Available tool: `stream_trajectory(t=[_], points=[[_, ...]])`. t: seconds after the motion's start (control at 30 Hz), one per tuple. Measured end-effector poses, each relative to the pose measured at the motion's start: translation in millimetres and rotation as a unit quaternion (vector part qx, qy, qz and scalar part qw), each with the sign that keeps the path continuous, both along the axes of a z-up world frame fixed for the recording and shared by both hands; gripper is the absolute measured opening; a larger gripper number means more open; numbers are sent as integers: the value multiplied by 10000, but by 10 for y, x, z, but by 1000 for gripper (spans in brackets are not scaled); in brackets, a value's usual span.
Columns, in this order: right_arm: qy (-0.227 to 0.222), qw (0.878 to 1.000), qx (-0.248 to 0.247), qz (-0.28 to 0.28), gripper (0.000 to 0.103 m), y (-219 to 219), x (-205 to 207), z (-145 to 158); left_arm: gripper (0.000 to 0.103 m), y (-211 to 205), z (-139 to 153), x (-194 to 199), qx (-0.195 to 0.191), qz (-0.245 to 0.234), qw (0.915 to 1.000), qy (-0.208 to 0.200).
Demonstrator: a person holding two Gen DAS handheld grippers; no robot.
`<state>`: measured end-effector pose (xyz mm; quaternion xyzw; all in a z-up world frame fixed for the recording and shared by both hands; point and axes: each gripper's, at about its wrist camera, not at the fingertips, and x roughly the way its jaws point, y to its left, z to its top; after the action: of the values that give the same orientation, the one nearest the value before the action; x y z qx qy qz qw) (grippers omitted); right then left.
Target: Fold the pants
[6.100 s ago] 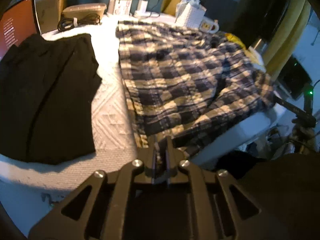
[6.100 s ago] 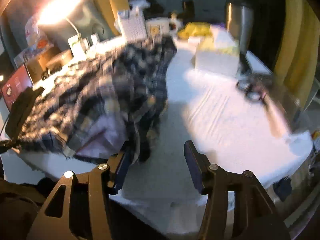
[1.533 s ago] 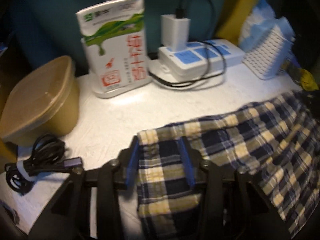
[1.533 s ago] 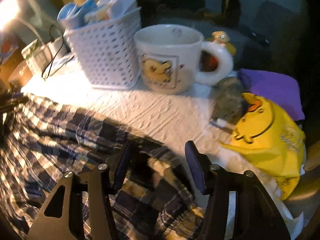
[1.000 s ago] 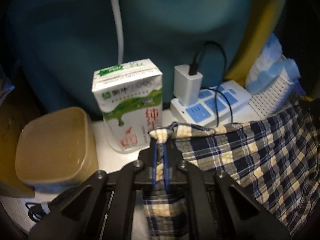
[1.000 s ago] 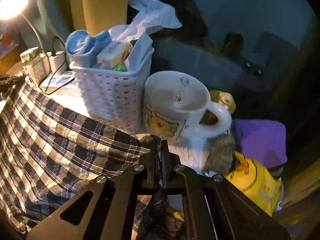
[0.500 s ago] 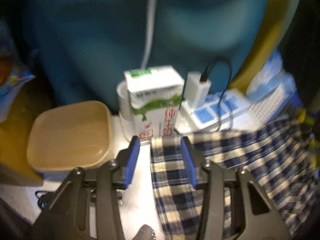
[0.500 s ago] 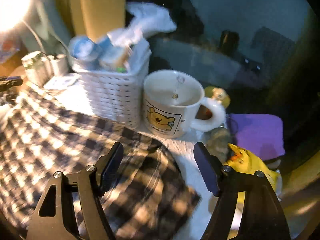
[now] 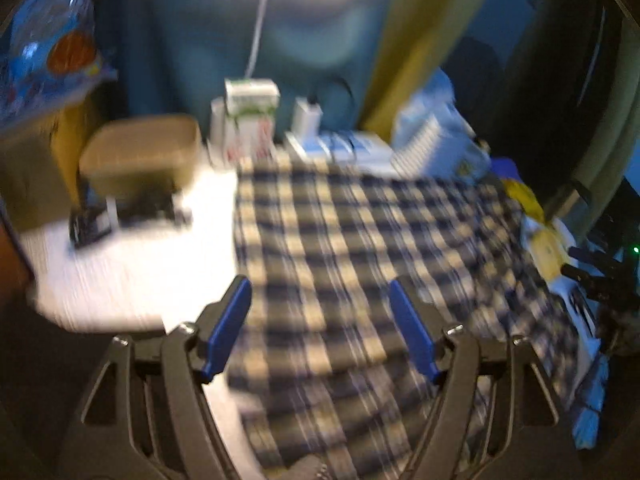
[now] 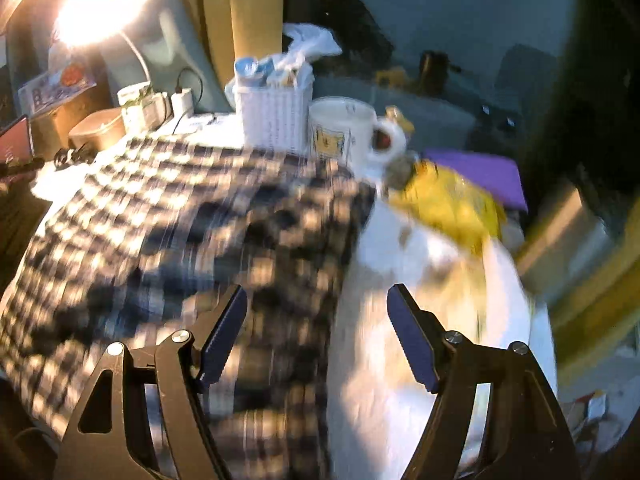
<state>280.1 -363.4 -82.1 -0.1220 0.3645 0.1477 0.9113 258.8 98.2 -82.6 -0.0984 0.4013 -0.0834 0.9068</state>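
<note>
The plaid pants (image 9: 360, 248) lie spread over the white table cover, reaching back to the clutter at the far edge; both views are motion-blurred. My left gripper (image 9: 320, 304) hovers above the near part of the cloth, its jaws opening, blue pads apart, nothing pinched between them. In the right wrist view the same pants (image 10: 180, 216) fill the left half. My right gripper (image 10: 316, 312) is open over the cloth's right edge and the bare white cover (image 10: 400, 320), gripping nothing.
At the back stand a milk carton (image 9: 250, 120), a tan lidded box (image 9: 140, 152), a charger on a power strip (image 9: 340, 144), a white basket (image 10: 274, 120), a bear mug (image 10: 344, 132), and a yellow bag (image 10: 452, 200). A lamp (image 10: 96, 12) glares at the left.
Both grippers let go of the pants' far edge, opened wide and pulled back toward the near side. The cloth now lies flat on the table.
</note>
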Motion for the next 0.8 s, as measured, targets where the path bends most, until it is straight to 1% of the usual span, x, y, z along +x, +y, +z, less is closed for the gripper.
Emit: stream_trajectory(t=[0.07,0.13,0.17,0.27,0.3,0.33,0.37,0.4,0.43,0.5,0.53,0.57,0.6,0.67,0.73,0.8], points=[[194,9996,202,-68,76,-121,-174,-114,72,-84,-184,-254,-161,-149,9995,244],[410,9978,510,-89,76,-243,-347,-215,72,-180,-365,-388,-217,-349,9977,532],[452,9971,602,-92,76,-273,-402,-241,72,-246,-459,-430,-161,-450,9965,678],[501,9936,1001,-136,76,-359,-536,-310,72,-342,-610,-509,107,-496,9949,869],[562,9920,1122,-152,74,-356,-547,-347,72,-351,-651,-506,154,-452,9946,917],[652,9912,1147,-133,70,-323,-560,-407,72,-347,-694,-480,161,-401,9943,976],[665,9922,1047,-127,46,-279,-581,-445,73,-338,-698,-483,156,-353,9952,902],[632,9943,849,-157,15,-227,-599,-484,73,-342,-706,-473,180,-313,9956,862],[558,9959,655,-267,6,-198,-626,-517,72,-360,-702,-460,246,-286,9958,839],[529,9961,554,-438,4,-240,-656,-528,73,-408,-708,-425,441,-285,9951,838],[469,9963,411,-596,4,-282,-691,-522,72,-445,-724,-401,626,-305,9942,825],[411,9960,177,-774,1,-325,-720,-526,72,-474,-743,-377,769,-314,9934,797],[389,9953,52,-889,1,-379,-748,-532,73,-481,-756,-343,826,-312,9930,783],[474,9931,70,-1067,1,-528,-834,-563,73,-485,-773,-318,932,-324,9927,699],[453,9927,102,-1109,1,-594,-913,-558,72,-445,-776,-301,914,-258,9934,637],[395,9930,305,-1066,1,-632,-977,-493,72,-391,-777,-271,904,-167,9938,624]])
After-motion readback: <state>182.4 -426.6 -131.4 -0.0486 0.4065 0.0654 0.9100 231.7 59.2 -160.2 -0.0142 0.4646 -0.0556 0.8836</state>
